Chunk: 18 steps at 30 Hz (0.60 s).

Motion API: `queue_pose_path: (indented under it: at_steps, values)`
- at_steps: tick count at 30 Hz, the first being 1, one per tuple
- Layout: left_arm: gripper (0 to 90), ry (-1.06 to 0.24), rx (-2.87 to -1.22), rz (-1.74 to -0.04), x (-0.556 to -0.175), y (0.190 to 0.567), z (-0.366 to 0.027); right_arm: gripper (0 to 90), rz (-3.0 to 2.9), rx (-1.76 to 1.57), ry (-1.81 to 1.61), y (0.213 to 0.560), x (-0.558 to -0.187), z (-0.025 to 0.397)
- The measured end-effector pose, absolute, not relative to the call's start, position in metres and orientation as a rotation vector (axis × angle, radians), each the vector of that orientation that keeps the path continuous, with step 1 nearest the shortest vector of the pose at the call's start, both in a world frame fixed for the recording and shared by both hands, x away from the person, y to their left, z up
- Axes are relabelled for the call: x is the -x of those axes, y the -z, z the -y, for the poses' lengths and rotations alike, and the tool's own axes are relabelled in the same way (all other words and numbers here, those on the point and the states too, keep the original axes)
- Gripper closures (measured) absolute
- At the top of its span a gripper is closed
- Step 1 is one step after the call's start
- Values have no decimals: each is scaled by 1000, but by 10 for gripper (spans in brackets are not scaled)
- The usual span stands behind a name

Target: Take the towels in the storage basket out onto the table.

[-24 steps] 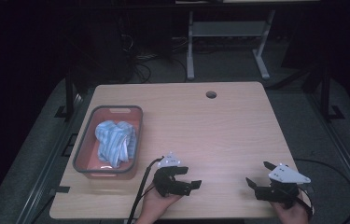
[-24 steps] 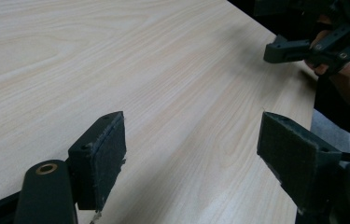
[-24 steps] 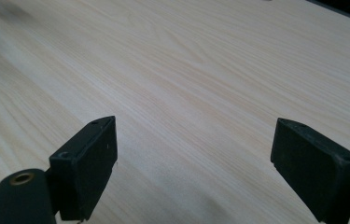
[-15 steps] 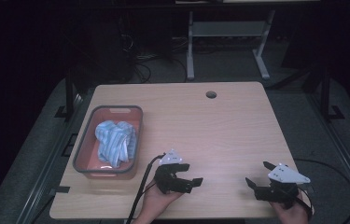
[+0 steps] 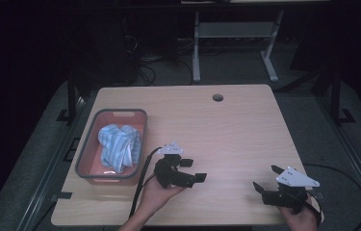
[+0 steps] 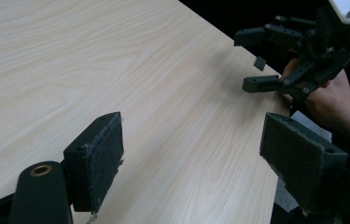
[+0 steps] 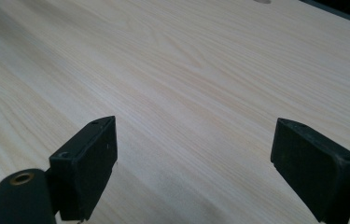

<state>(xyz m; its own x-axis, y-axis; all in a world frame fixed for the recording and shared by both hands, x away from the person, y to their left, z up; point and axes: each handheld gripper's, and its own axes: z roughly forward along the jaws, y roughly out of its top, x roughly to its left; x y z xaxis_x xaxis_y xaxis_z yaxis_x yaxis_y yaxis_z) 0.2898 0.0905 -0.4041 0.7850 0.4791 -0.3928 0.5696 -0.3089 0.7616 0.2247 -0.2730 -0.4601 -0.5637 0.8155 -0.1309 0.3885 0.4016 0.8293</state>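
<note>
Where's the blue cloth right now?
High view: the blue cloth lies bunched inside the red bin at the table's left, just left of the left gripper.

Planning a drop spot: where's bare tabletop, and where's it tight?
Free: the whole far half of the table, from the bin across to the cable hole, and between the left gripper and right gripper. Crowded: near-left corner, where the bin holds the blue cloth.

High view: dim, table [image 5: 226, 130] evenly lit from above, surroundings nearly black. Gripper views: brighter, woodgrain sharp, near jaws slightly soft; faint shadows, no glare.
</note>
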Motion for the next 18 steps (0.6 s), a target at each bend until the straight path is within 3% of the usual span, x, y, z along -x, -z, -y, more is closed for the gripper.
queue_pose_path:
  at_steps: [18]
  values:
    - [201,175,-1968,-762,-311,371,-93,141,-2124,-1036,-1065,459,-225,277]
